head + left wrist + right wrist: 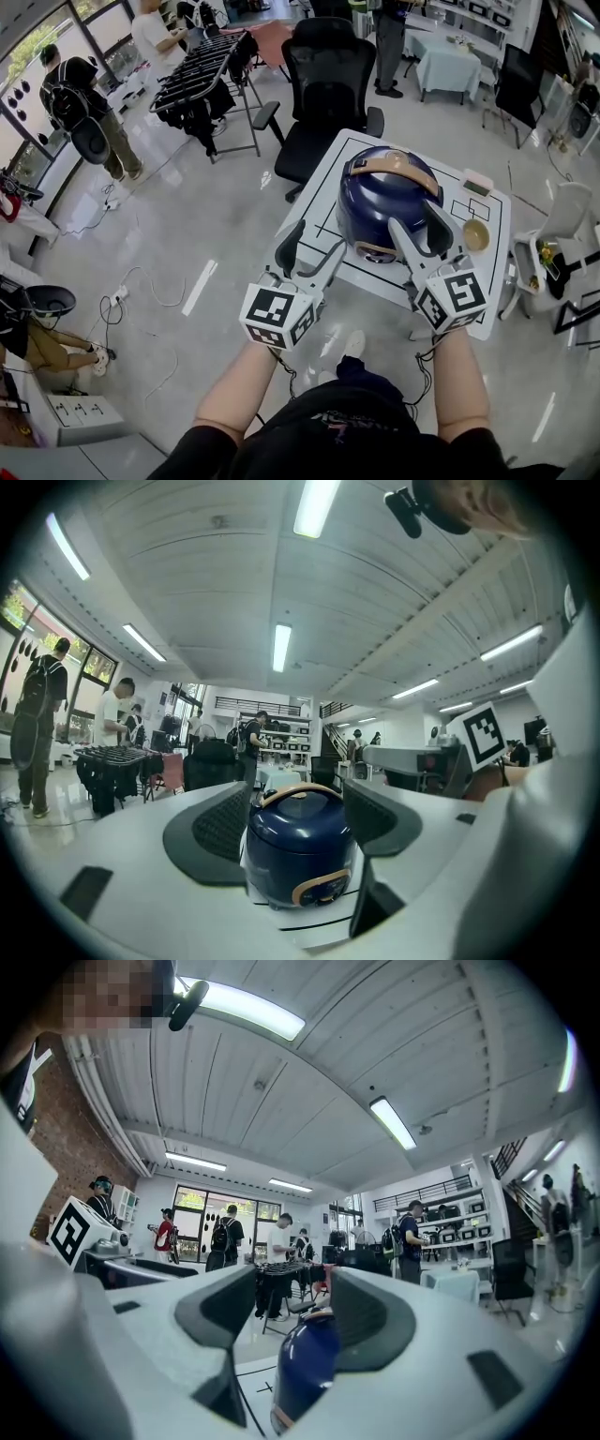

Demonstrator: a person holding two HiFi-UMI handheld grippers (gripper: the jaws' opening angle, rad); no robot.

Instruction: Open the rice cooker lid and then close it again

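A dark blue rice cooker with a tan handle stands on the white table, its lid down. My left gripper is open at the table's near left edge, a little short of the cooker, and the cooker fills the gap between its jaws in the left gripper view. My right gripper is open at the cooker's near right side, with one finger against its front. The right gripper view shows the cooker's blue side close between the jaws.
A small bowl and a white card lie on the table to the right of the cooker. A black office chair stands behind the table. A drying rack and several people are farther back. A side stand is at right.
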